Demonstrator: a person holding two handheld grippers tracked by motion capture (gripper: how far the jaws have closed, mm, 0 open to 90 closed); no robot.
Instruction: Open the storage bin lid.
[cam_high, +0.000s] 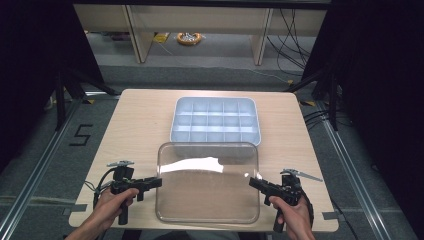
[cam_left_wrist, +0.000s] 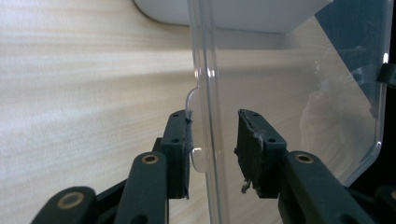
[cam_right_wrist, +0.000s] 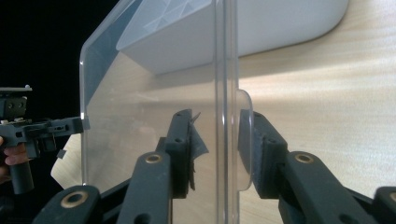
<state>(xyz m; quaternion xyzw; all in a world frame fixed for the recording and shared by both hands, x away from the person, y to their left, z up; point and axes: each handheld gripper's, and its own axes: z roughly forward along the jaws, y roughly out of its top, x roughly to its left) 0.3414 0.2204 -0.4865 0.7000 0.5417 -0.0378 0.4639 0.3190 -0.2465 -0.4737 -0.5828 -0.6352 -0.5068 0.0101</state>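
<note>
Left tool (cam_high: 159, 182): jaws clamped on the left rim of the clear lid (cam_high: 207, 192); in the left gripper view (cam_left_wrist: 212, 140) the rim and its small tab sit between the two pads.
Right tool (cam_high: 251, 182): jaws clamped on the lid's right rim; in the right gripper view (cam_right_wrist: 215, 140) a rounded tab lies against one pad.
Hands: the left hand (cam_high: 111, 206) and right hand (cam_high: 292, 212) grip the handles at the desk's near edge; the forearms are cut off by the bottom of the high view.
Clear lid: held between both tools over the near middle of the desk (cam_high: 135, 125); its far edge overlaps the near edge of the tray (cam_high: 216, 121).
Hard to make out: whether the lid rests on the desk or hangs above it; a white glare streak covers part of its top.
Tray: pale grey, divided into compartments, at the far middle of the desk; its near wall is seen through the lid.
Open room: bare desk to the left and right of the tray and beside both tools.
Around: shelving legs, cables (cam_high: 292, 35) and a yellow roll (cam_high: 189, 38) on the floor beyond the far edge; a "5" marked on the floor to the left.
</note>
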